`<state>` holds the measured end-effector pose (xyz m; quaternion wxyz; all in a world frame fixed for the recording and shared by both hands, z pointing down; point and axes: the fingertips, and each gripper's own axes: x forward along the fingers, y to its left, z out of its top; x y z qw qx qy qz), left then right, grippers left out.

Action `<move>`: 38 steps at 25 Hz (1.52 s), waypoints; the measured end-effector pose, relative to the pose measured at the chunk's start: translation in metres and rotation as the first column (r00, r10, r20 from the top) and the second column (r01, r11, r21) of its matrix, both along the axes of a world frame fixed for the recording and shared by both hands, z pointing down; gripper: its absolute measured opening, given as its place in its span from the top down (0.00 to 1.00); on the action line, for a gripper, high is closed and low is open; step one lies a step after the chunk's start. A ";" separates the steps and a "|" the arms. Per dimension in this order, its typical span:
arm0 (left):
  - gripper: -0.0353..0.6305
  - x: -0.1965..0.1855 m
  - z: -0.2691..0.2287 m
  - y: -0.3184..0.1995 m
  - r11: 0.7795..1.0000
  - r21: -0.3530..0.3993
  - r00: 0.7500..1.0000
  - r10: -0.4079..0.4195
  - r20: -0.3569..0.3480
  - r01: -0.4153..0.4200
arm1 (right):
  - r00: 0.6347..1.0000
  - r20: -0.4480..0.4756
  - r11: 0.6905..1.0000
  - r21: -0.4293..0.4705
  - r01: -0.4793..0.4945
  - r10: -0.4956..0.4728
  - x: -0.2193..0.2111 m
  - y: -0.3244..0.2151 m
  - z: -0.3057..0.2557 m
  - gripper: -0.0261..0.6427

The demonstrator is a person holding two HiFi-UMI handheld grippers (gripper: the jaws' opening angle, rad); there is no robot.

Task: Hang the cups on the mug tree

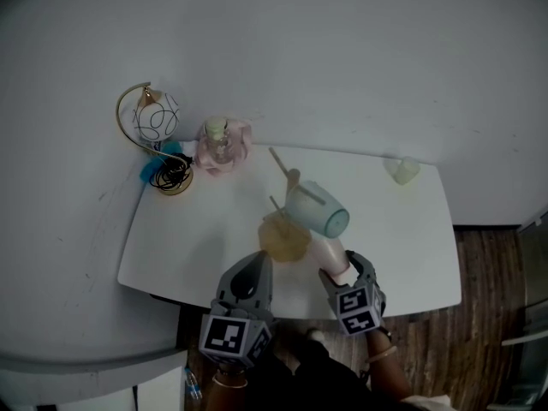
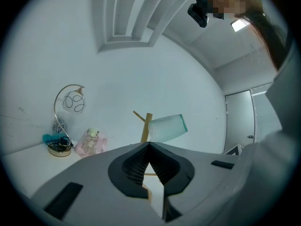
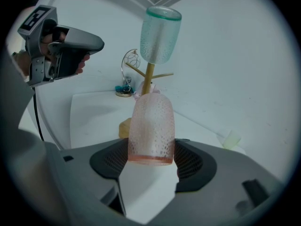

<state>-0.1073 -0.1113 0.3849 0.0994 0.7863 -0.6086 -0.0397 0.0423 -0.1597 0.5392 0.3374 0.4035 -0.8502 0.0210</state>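
Over a white bench (image 1: 184,238), the right tongs (image 3: 151,160) grip a pink cup (image 3: 151,126) by its near end, pointing it at the mug tree (image 3: 149,78), where a teal cup (image 3: 161,34) caps the top peg. The left tongs (image 2: 149,160) are clenched on nothing. An amber cup (image 1: 284,238) sits low by the tree's foot and a pale cup (image 1: 402,169) stands well apart. The pink cup likely needs lining up mouth-first with a bare side peg (image 3: 163,75), kept clear of the teal one, and released only once seated.
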 end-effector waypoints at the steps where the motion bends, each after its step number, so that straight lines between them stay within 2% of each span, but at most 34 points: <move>1: 0.95 0.000 0.000 0.000 1.000 -0.005 1.000 0.000 -0.005 0.000 | 1.000 0.000 1.000 0.001 0.003 -0.003 -0.001 -0.001 -0.001 0.50; 18: 0.95 -0.013 0.003 0.000 0.999 -0.022 0.999 -0.036 -0.029 0.036 | 0.998 -0.027 0.998 -0.006 0.061 -0.061 -0.017 -0.007 -0.006 0.50; 38: 0.95 -0.030 0.005 -0.001 0.997 -0.022 0.996 -0.070 -0.053 0.069 | 0.995 -0.011 0.995 -0.031 0.098 -0.098 -0.040 -0.014 -0.006 0.51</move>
